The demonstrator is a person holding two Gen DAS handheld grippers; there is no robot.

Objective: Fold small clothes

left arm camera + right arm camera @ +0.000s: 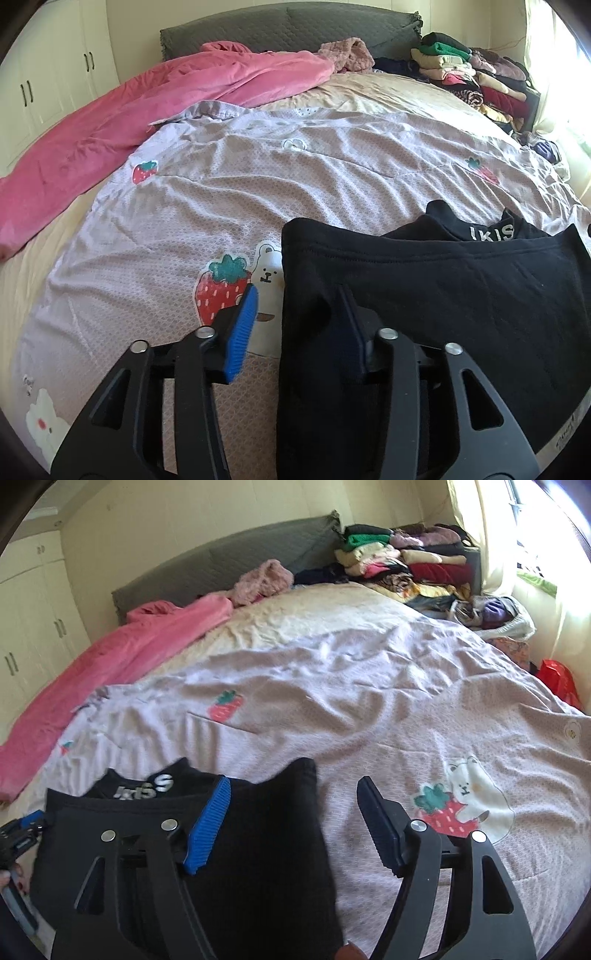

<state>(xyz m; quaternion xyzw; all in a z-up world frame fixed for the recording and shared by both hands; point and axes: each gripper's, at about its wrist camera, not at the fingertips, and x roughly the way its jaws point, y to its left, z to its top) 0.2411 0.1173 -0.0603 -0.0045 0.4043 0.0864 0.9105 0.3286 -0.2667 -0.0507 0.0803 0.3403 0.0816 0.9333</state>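
A small black garment (443, 288) with a white-lettered waistband (491, 232) lies folded on the pale strawberry-print bedspread (258, 177), close in front of both grippers. My left gripper (299, 295) stands open. The garment's left edge lies between its blue pads, and the left pad is clear of the cloth. In the right wrist view the same garment (258, 849) fills the lower left. My right gripper (293, 782) is open wide, with the garment's raised right corner between its jaws and the right pad over bare bedspread.
A pink blanket (129, 125) runs along the bed's left side, up to the grey headboard (288, 29). Stacks of folded clothes (406, 557) sit at the far right corner. A red bag (557, 679) lies beside the bed, and wardrobe doors (44, 81) stand at left.
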